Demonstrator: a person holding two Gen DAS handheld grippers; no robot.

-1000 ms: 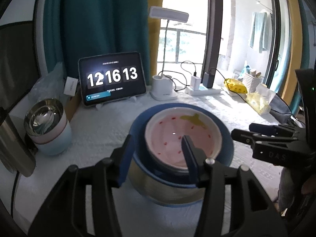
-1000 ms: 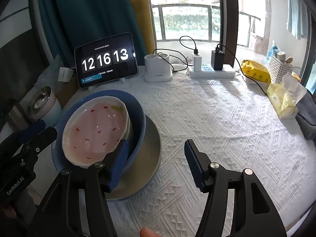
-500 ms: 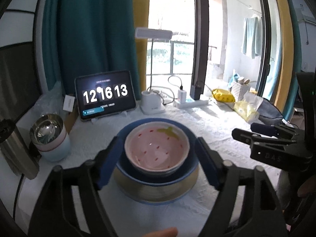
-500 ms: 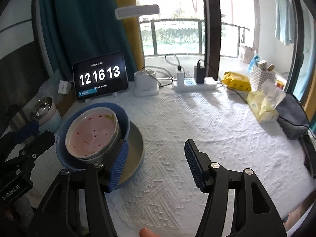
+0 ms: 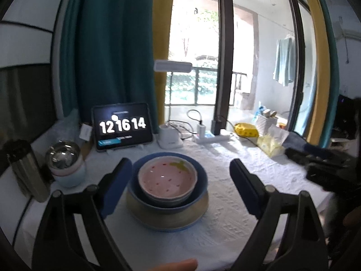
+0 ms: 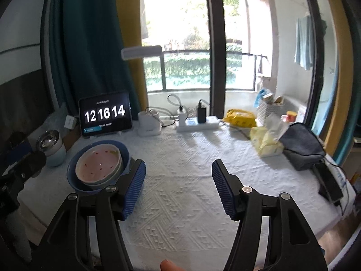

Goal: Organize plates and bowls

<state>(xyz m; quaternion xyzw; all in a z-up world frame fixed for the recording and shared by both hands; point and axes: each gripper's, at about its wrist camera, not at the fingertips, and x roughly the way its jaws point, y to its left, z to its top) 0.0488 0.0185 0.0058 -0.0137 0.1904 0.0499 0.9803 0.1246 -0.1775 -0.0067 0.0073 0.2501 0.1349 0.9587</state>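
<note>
Opening, left gripper (image 5: 180, 180) jaws frame, untouched, pink speckled ceramic bowl (image 5: 167, 179) nested in blue bowl (image 5: 200, 186) at 12 o'clock; right gripper (image 6: 178, 180) jaws are opening, empty.

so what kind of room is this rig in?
Most likely a home, a table by a balcony door: white textured tablecloth, teal curtain, pale blue garment hanging outside, and stacked dishes, a pink speckled bowl inside a blue bowl.
</note>
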